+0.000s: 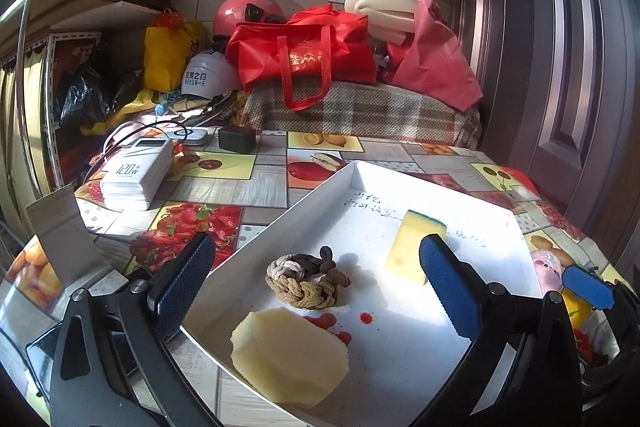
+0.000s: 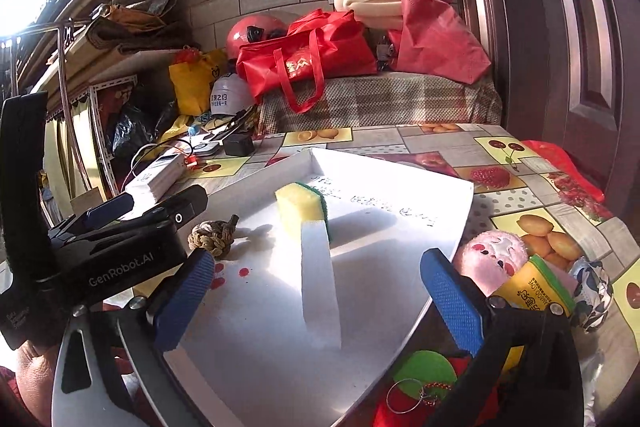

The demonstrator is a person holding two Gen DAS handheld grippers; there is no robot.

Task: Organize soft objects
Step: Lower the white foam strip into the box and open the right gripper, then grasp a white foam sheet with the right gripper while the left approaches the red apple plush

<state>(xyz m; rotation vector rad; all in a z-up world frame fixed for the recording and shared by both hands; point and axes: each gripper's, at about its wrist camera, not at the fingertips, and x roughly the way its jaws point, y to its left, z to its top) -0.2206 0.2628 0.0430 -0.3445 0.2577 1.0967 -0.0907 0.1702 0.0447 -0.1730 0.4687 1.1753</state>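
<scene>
step: sponge (image 2: 306,207) judged just set in white tray (image 1: 280,227) | left gripper (image 1: 316,287), right gripper (image 2: 316,301): spread wide, nothing held | next: pink plush (image 2: 490,259) beside tray is to be grasped

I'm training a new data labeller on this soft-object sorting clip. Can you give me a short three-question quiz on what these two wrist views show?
1. True or false: the braided rope ring lies inside the white tray.
2. Which item lies outside the tray? A) yellow-green sponge B) pink plush toy C) pale round sponge
3. Fill in: the left gripper and right gripper both have their jaws ____, with nothing pressed between the pads.

Key: 1 true; 2 B; 3 open.
</scene>
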